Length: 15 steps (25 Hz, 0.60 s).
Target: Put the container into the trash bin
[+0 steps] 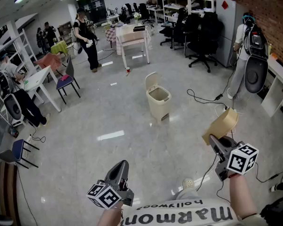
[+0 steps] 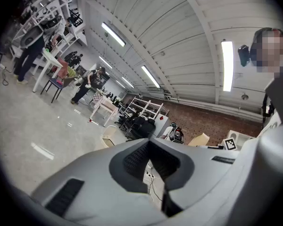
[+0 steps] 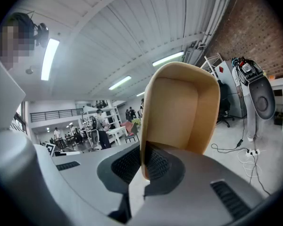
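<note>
A beige trash bin (image 1: 158,100) stands on the floor ahead of me with its lid tipped up and open. My right gripper (image 1: 216,143) is shut on the rim of a tan container (image 1: 221,124), held up at the lower right, short of the bin. In the right gripper view the container (image 3: 181,108) rises upright from the jaws of the right gripper (image 3: 143,167). My left gripper (image 1: 120,167) hangs low at centre-left, shut and holding nothing. The left gripper view shows the left gripper (image 2: 153,163), the bin (image 2: 108,134) far off, and the container (image 2: 199,139).
Black cables and a power strip (image 1: 220,108) lie on the floor right of the bin. A person (image 1: 239,55) stands by a grey cabinet at the right, another person (image 1: 87,37) at the back. A white table (image 1: 132,37), office chairs (image 1: 203,36) and side chairs (image 1: 66,81) ring the floor.
</note>
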Each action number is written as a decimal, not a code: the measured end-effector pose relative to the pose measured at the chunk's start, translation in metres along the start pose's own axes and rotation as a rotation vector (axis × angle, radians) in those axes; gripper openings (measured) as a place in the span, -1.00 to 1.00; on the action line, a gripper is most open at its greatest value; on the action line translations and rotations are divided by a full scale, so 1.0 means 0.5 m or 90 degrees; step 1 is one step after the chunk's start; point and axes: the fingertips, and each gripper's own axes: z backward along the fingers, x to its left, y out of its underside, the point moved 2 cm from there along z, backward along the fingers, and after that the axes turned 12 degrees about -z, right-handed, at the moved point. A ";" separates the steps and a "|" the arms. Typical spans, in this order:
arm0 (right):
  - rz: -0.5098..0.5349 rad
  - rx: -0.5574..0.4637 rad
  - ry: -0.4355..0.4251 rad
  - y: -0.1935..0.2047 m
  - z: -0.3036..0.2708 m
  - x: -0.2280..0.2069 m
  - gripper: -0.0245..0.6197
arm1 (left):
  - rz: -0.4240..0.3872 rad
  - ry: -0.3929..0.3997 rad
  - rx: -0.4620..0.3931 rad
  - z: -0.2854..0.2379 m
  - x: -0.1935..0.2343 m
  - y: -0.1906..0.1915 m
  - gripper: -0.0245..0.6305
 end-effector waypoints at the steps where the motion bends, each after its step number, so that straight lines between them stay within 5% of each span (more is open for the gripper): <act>1: 0.004 0.003 0.001 0.008 -0.001 0.000 -0.90 | 0.001 0.001 0.000 0.002 0.000 0.002 -0.95; 15: -0.002 0.027 0.000 0.034 -0.043 -0.029 -0.90 | 0.012 -0.007 0.010 -0.025 0.021 0.017 -0.95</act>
